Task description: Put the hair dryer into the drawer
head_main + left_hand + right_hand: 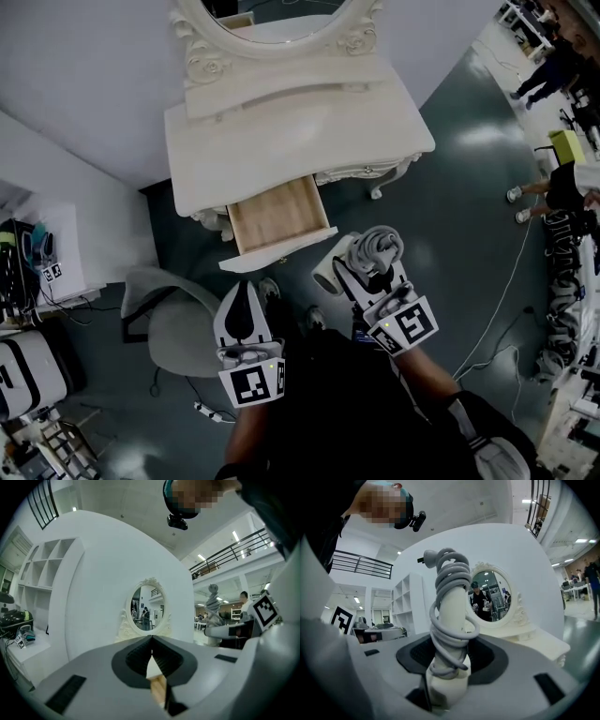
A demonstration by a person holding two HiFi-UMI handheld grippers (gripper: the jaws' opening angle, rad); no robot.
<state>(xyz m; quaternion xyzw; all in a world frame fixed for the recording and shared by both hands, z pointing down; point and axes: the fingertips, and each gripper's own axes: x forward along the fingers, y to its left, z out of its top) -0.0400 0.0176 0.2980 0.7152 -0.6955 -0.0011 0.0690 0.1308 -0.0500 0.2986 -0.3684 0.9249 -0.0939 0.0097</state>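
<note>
A white hair dryer (330, 273), its handle wound with grey cord (379, 246), sits in my right gripper (371, 274), which is shut on that handle. In the right gripper view the wrapped handle (449, 620) stands upright between the dark jaw pads (485, 657). The white dressing table (281, 141) has one wooden drawer (277, 215) pulled open, just ahead of both grippers. My left gripper (246, 287) hovers below the drawer's front, with its jaws closed tip to tip and nothing between them. In the left gripper view its pads (163, 657) meet.
A grey chair (174, 323) stands left of me, beside the table. A power strip and cable (202, 410) lie on the floor. The oval mirror (281, 19) tops the table. People stand at the far right (553, 66), and shelves and gear fill the left edge.
</note>
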